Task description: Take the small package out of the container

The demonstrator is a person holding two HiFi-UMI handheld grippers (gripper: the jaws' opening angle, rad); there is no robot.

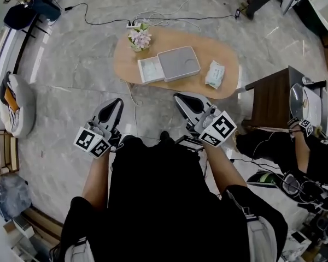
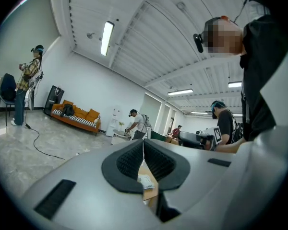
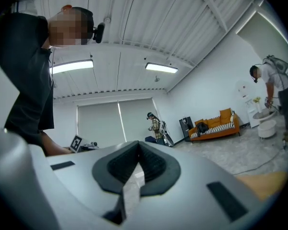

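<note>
Left gripper [image 1: 116, 102] & right gripper [image 1: 181, 98]: jaws shut, empty, well short of counter [image 1: 205, 48]. Open 1 pair before reaching container [image 1: 177, 63]; approach slow.

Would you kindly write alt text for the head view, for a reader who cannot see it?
A person in black holds the left gripper and right gripper, both shut and empty, short of an oval wooden table bearing a grey container, a small package and flowers.
</note>
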